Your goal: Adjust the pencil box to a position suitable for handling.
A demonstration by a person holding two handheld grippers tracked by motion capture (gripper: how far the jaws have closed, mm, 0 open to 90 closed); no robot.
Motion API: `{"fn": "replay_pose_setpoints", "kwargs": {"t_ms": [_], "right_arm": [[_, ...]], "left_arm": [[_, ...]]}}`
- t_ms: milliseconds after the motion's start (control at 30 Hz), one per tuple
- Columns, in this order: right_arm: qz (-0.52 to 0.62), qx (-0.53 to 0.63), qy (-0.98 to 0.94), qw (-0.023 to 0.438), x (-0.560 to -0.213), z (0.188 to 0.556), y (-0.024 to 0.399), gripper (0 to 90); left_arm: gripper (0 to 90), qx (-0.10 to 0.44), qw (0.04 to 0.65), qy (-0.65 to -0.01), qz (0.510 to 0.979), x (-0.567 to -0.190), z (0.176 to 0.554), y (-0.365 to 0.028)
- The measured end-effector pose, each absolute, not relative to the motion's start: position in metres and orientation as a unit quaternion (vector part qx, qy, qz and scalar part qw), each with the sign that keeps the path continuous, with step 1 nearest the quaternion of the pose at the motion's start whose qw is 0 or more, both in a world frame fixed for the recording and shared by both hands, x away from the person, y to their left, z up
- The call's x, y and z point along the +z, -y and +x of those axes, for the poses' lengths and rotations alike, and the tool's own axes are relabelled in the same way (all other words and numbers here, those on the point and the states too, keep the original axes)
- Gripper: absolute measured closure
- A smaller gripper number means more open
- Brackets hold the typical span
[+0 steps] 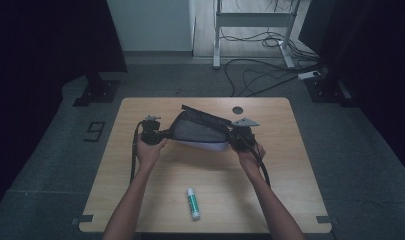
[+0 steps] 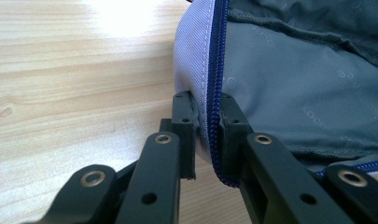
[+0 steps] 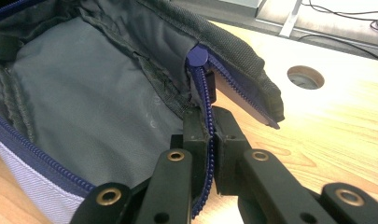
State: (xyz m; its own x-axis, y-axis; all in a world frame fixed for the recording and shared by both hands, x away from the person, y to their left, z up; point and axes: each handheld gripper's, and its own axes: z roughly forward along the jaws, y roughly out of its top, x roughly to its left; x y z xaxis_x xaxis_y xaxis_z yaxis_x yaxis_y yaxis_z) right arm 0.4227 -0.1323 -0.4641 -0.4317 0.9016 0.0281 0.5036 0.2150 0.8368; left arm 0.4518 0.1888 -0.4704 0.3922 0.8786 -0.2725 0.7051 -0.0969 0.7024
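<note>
A grey pouch (image 1: pixel 199 131) with a blue zipper hangs open above the wooden table (image 1: pixel 140 165), stretched between both hands. My left gripper (image 1: pixel 165 134) is shut on the pouch's left end; in the left gripper view its jaws pinch the pale edge and blue zipper (image 2: pixel 213 84) of the pouch (image 2: pixel 294 84). My right gripper (image 1: pixel 232 137) is shut on the right end; in the right gripper view its jaws clamp the zipper (image 3: pixel 206 116) beside the dark lining (image 3: pixel 84 93). A white glue stick (image 1: pixel 193 203) with a green label lies near the table's front edge.
A round cable hole (image 1: pixel 237 110) (image 3: pixel 305 77) sits in the table's far right part. On the floor beyond the table lie cables (image 1: pixel 260 75), with a white desk frame (image 1: pixel 252 30) there too. Dark stands flank both sides.
</note>
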Motion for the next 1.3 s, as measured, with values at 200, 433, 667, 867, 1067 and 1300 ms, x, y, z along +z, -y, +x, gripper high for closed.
{"fn": "replay_pose_setpoints", "kwargs": {"t_ms": [200,433,667,867,1067,1300], "right_arm": [[0.471,0.411,-0.741,0.247,-0.463,0.418,0.13,84.4],[0.466,0.418,-0.741,0.244,-0.463,0.412,0.131,84.4],[0.462,0.421,-0.741,0.244,-0.462,0.405,0.133,84.4],[0.447,0.428,-0.742,0.256,-0.461,0.389,0.132,84.5],[0.444,0.437,-0.74,0.253,-0.461,0.379,0.132,84.5],[0.438,0.449,-0.74,0.242,-0.467,0.364,0.131,84.5]], "left_arm": [[80.2,0.109,0.399,-0.538,0.734,-0.47,0.447,-0.191],[80.2,0.106,0.403,-0.536,0.734,-0.472,0.442,-0.193],[80.2,0.101,0.408,-0.533,0.734,-0.475,0.435,-0.193],[80.4,0.115,0.411,-0.52,0.74,-0.472,0.423,-0.194],[80.3,0.118,0.417,-0.511,0.742,-0.47,0.409,-0.197],[81.2,0.111,0.422,-0.507,0.743,-0.478,0.392,-0.2]]}}
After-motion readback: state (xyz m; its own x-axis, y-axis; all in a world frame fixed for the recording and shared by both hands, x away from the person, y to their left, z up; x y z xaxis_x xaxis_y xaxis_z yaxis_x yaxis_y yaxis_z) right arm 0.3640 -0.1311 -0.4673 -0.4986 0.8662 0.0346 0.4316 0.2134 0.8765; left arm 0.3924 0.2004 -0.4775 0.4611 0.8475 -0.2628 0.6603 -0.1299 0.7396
